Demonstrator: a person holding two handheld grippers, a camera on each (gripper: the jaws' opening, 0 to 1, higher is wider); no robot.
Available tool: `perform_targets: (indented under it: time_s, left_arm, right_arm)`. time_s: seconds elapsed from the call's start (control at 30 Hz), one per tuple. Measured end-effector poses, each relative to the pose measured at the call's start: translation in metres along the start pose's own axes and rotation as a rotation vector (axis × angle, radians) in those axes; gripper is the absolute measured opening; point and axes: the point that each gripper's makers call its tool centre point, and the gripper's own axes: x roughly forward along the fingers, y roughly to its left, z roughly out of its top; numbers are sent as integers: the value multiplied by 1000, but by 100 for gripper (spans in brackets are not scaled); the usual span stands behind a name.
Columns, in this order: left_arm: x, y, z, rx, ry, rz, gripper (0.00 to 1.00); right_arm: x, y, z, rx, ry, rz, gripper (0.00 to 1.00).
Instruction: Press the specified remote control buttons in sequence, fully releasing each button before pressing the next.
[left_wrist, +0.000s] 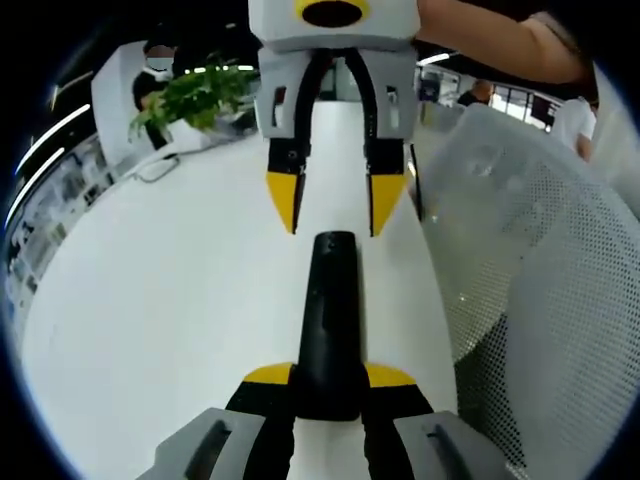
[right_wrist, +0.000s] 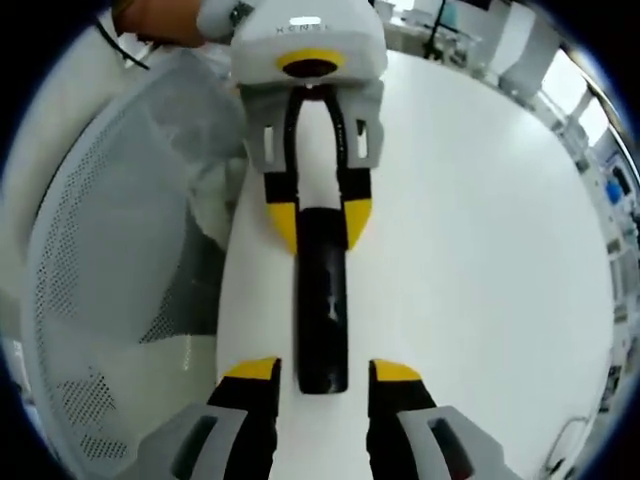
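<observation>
Left hand-held gripper (left_wrist: 330, 385) clamps remote (left_wrist: 327, 320); plant (left_wrist: 195, 95) behind.

I counted one black remote control (left_wrist: 328, 325), a single long slim unit on the one white table (left_wrist: 170, 300). Two grippers were there: my left gripper (left_wrist: 330, 378), closed around the remote's near end, and my right gripper (left_wrist: 332, 205), its yellow tips spread past the far end. That made four yellow-tipped jaws in all. Beside the table I saw one white mesh chair (left_wrist: 540, 280). At the far end stood one leafy green plant (left_wrist: 195, 98). One bare forearm (left_wrist: 500, 45) reached in behind the right gripper.
</observation>
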Motion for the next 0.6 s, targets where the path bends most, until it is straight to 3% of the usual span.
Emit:
perform_targets:
  time_s: [0.6]
  left_arm:
    - [1, 1, 1, -2, 7, 1, 24]
  right_arm:
    - [18, 1, -13, 26, -7, 18, 31]
